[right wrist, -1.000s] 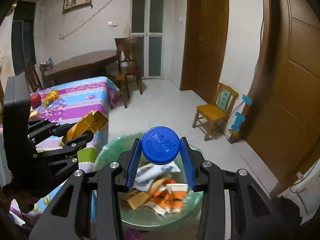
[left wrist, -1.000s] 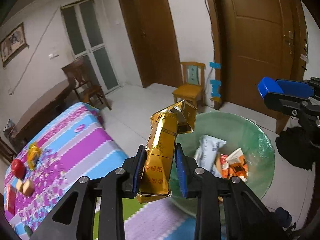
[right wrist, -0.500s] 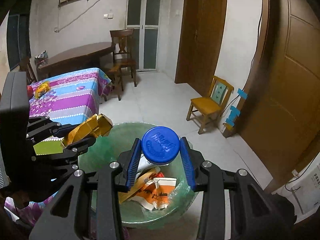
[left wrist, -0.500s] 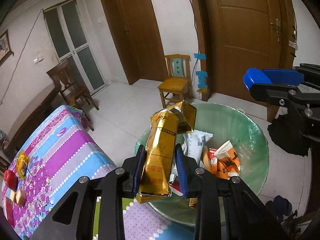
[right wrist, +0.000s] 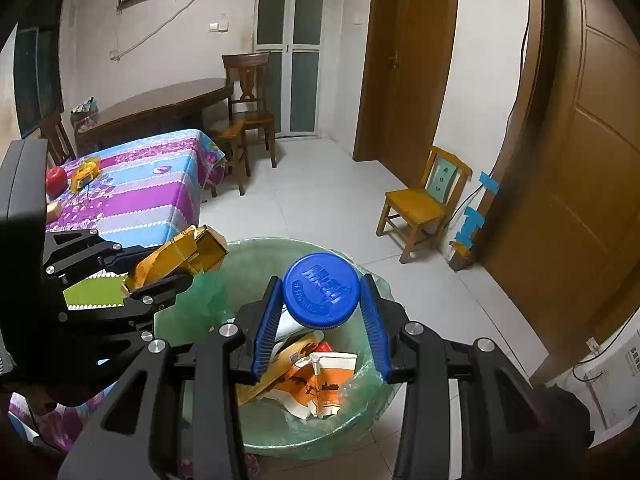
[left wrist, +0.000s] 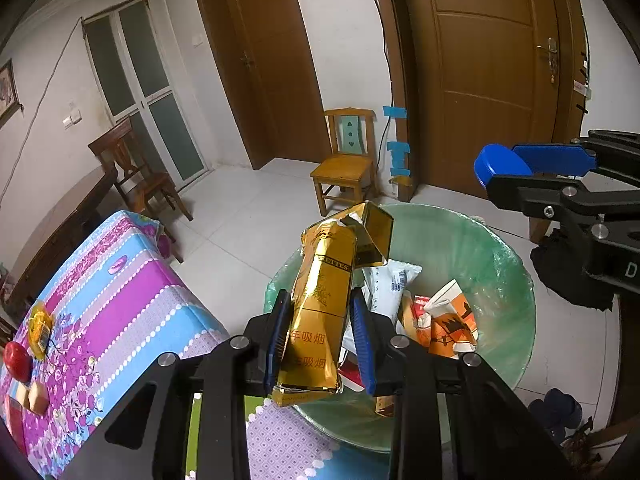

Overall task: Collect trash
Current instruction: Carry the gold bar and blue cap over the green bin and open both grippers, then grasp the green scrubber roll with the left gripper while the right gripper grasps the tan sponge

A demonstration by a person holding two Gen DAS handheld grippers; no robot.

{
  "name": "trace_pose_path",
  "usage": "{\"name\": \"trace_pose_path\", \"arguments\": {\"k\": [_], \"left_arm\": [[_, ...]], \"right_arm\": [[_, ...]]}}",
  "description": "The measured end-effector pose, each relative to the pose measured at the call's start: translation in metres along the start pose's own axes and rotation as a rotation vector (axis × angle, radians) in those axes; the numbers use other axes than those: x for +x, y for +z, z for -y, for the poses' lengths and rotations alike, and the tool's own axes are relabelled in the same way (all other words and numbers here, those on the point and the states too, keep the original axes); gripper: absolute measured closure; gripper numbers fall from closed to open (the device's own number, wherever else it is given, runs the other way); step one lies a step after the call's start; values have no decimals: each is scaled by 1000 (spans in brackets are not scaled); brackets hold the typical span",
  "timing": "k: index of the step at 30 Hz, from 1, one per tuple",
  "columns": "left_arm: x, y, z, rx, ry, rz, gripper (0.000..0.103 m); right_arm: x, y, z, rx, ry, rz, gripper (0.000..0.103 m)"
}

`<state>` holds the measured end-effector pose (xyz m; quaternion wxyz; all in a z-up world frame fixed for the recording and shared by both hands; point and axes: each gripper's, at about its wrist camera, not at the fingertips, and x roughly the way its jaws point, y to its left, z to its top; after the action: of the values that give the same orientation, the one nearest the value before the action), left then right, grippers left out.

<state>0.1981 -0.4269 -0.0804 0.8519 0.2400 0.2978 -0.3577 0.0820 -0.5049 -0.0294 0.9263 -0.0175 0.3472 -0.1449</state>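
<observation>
My left claw (left wrist: 320, 344) is closed partway on one gold cigarette pack (left wrist: 320, 312), its blue pads pressing the flat sides, the pack's torn lid end sticking up over the near rim of the bin. My right claw (right wrist: 320, 320) is also partly closed, gripping one blue lid (right wrist: 322, 290) by its edges, and it hangs directly above the bin's mouth. Below both claws stands a single bin (left wrist: 500, 264) with a green plastic liner, holding crumpled waste: one orange-and-white carton (left wrist: 448, 320), one white wrapper (left wrist: 392, 284) and some smaller scraps I cannot count. To my left the counter (left wrist: 132, 292), under a striped purple-and-blue cloth, carries one red apple (left wrist: 16, 360), one yellow packet (left wrist: 40, 328) and two small tan blocks (left wrist: 32, 394). Two wooden chairs stand on the tiled floor, one light (left wrist: 346, 164) and one dark (left wrist: 136, 176).
</observation>
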Motion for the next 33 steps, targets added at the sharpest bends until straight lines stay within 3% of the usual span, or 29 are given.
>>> {"name": "trace_pose_path", "arguments": {"k": [11, 14, 17, 33], "left_arm": [[1, 2, -2, -6, 1, -2, 71], [-1, 3, -3, -5, -8, 5, 66], [-1, 2, -2, 0, -17, 2, 60], [-17, 0, -13, -42, 16, 53, 60]], "right_arm": [[5, 1, -1, -14, 10, -14, 65], [7, 1, 1, -11, -14, -16, 47], [7, -1, 5, 6, -17, -15, 47], [-1, 2, -5, -2, -21, 8, 47]]}}
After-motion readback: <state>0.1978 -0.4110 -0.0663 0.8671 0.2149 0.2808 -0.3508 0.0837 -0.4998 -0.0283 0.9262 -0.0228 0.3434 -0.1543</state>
